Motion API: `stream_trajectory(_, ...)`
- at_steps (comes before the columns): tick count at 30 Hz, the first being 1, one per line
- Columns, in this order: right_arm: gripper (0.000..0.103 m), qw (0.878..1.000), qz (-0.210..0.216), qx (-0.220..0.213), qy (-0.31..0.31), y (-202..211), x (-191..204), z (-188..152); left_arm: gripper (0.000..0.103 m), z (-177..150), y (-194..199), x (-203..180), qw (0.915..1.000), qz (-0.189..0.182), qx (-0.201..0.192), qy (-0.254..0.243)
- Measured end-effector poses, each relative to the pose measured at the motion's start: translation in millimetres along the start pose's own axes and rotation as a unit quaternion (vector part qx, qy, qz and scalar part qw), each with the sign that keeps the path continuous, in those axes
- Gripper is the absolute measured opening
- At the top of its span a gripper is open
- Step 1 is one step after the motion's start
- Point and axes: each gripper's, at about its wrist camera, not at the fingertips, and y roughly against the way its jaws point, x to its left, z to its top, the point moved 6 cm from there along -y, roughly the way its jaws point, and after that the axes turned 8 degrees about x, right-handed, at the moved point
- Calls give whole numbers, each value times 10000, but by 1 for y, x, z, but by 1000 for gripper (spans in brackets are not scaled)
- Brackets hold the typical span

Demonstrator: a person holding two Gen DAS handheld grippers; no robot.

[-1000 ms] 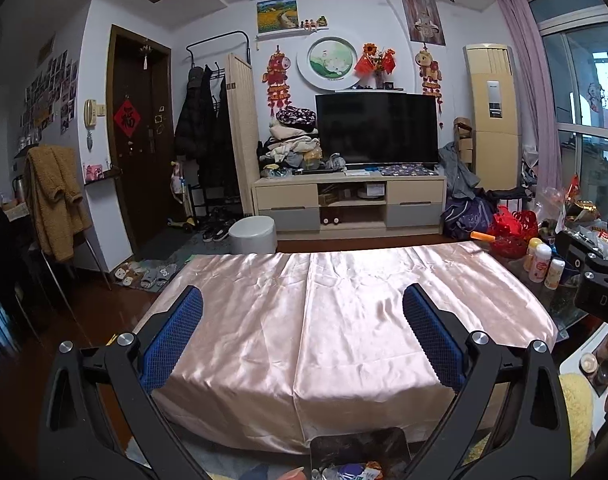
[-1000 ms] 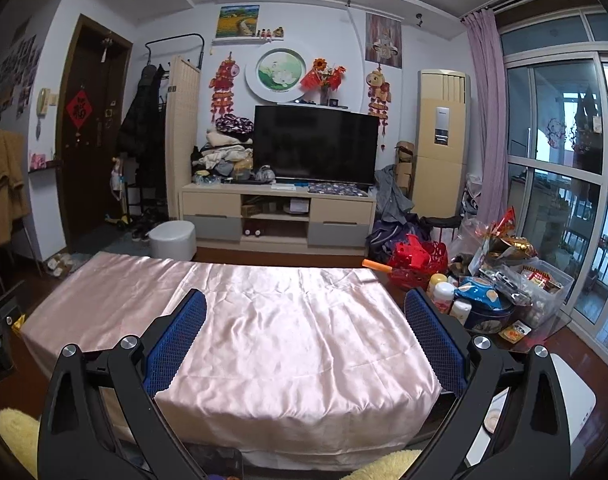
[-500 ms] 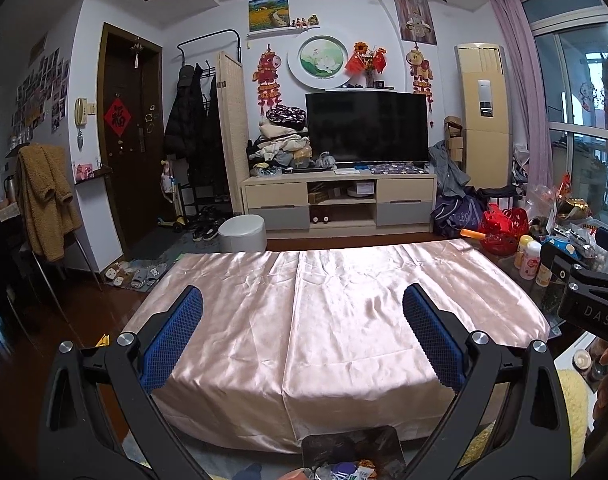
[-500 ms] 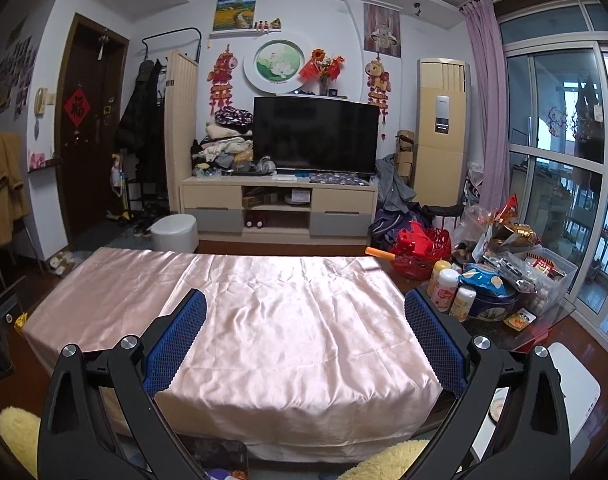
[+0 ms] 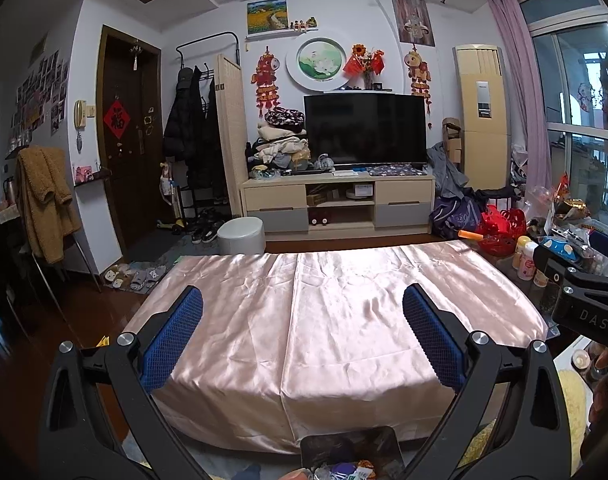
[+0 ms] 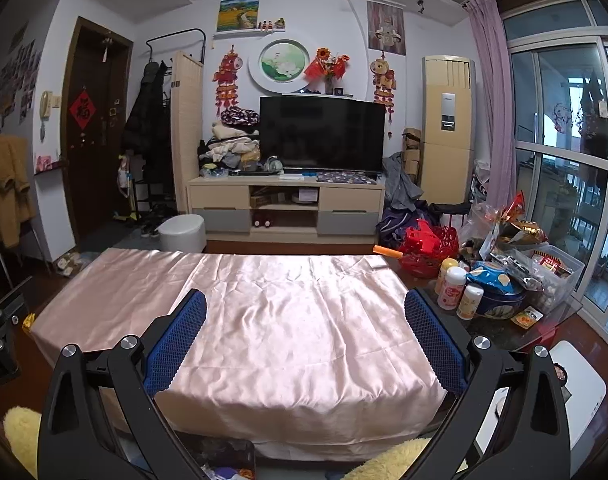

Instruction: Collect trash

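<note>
Holds the left hand-held gripper with jaws spread wide and nothing between the blue pads. Shows the right hand-held gripper just the same: apart, empty, level with its twin at 3 o'clock of it. Keeps both over the near edge of the desk, pointed toward 12 o'clock.

Finds the trash at 6 o'clock, right under the jaws: a dark container with coloured wrappers inside, cut off by the frame edge. Cannot tell how full, nor what each piece is. Spreads out ahead as pink satin cloth, creased along the middle, with no loose scrap visible on it. Crowds at 3 o'clock in the right view: bottles, a round tin, snack bags on a glass side table; cannot tell which of these, if any, count as trash.

Fits, by judgement, two readings: scraps already gathered off the cloth into the container, or a pause with more waiting among the clutter at 3 o'clock.

Calls for the same care either way. Keep the jaws wide on approach to thin wrappers. Come in low and flat, pinch with the pad faces, not the tips. Stay clear of the satin, likely to slide and bunch if caught. Release only well inside the container's rim, since light film tends to cling to the pads.
</note>
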Motion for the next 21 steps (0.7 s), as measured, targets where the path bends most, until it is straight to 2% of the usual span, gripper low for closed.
stream_trajectory(21,100,10000,5,22,-48,3,0,1,95,-1,3,-2,10000,-10,-16,-44)
